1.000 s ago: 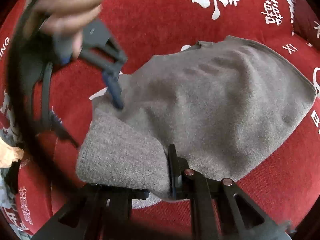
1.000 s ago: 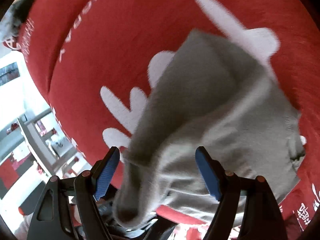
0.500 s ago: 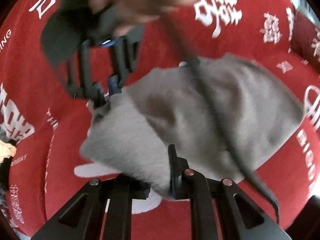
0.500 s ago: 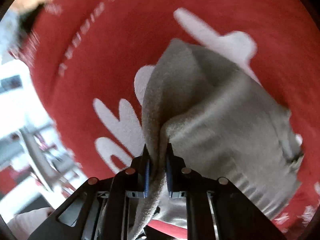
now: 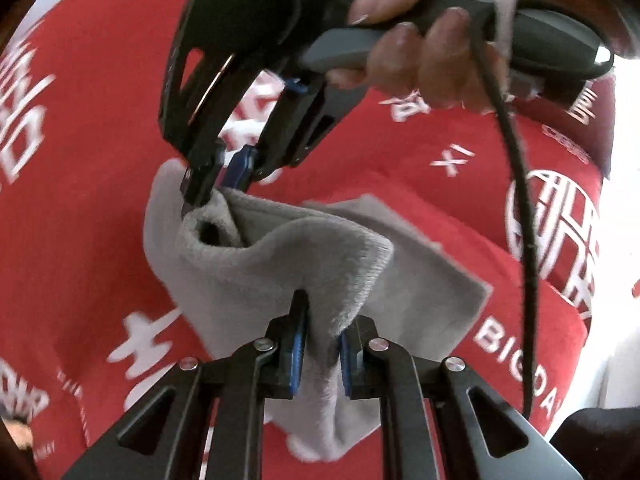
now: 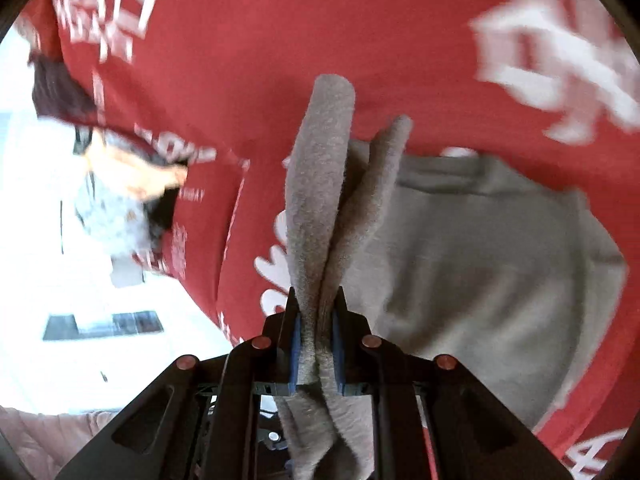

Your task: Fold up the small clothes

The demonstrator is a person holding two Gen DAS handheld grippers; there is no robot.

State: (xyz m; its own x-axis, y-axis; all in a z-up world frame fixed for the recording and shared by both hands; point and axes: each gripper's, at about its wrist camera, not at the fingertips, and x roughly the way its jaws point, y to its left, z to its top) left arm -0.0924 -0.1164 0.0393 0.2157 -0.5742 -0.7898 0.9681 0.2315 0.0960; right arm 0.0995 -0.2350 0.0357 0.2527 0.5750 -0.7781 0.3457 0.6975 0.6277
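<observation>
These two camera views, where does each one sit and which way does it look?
Left wrist view: on the left tongs, looking along them at the grey garment on the red cloth; the right tongs and right hand show.
Right wrist view: on the right tongs, facing the same garment.
Shared: garment and red cloth.

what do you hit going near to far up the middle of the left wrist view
left gripper pinching the grey garment → right gripper gripping its far edge → the hand holding that gripper; red printed cloth underneath.
</observation>
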